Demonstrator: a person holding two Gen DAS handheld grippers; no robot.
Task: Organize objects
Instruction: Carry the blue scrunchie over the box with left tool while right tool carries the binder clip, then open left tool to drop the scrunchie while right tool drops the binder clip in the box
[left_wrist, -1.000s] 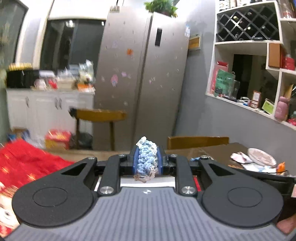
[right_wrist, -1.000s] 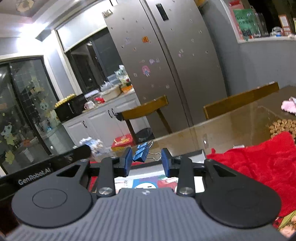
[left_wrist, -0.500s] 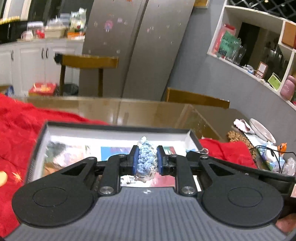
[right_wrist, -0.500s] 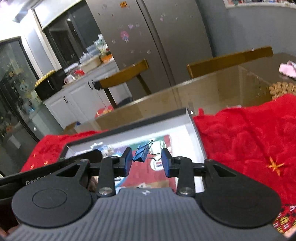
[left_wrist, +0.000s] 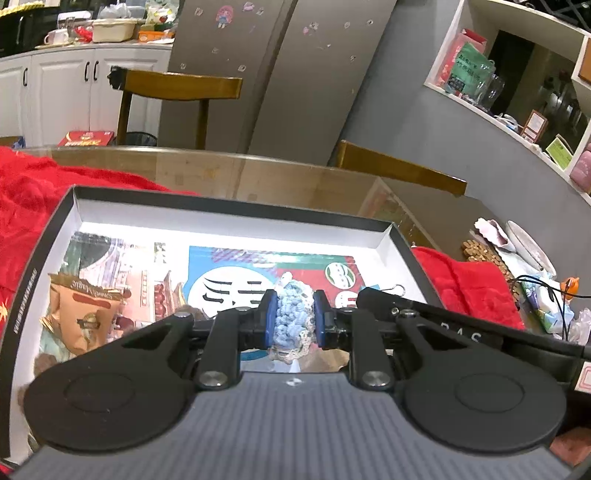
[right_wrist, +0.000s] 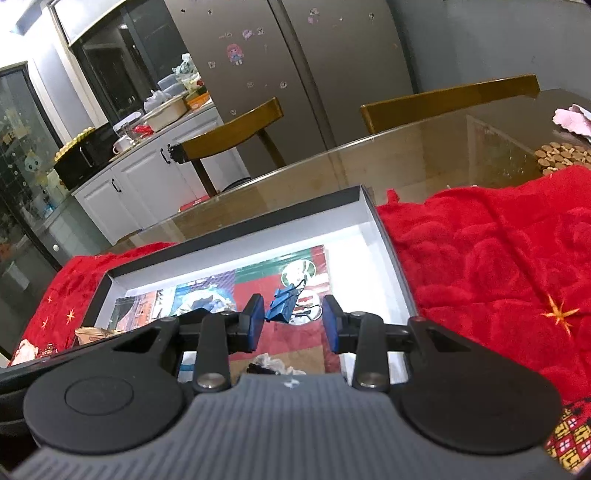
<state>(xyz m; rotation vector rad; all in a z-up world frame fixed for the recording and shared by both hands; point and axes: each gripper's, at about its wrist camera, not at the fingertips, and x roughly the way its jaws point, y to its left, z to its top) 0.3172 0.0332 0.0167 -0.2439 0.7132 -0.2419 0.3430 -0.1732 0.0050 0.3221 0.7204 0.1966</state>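
Left gripper (left_wrist: 291, 317) pinching blue crocheted piece (left_wrist: 293, 315) above box (left_wrist: 229, 206) near its right edge; right gripper (right_wrist: 293, 325) spread, blue binder clip (right_wrist: 282, 306) against left pad.

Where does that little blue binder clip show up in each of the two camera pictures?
Left wrist view: only a bit of the blue binder clip shows, its wire handle peeking out right of centre, above the other gripper's dark arm.
Right wrist view: it sits at centre, between the fingers of the right gripper, over the box.
Shared landmark: the shallow box with the round green-and-white logo on its printed floor.
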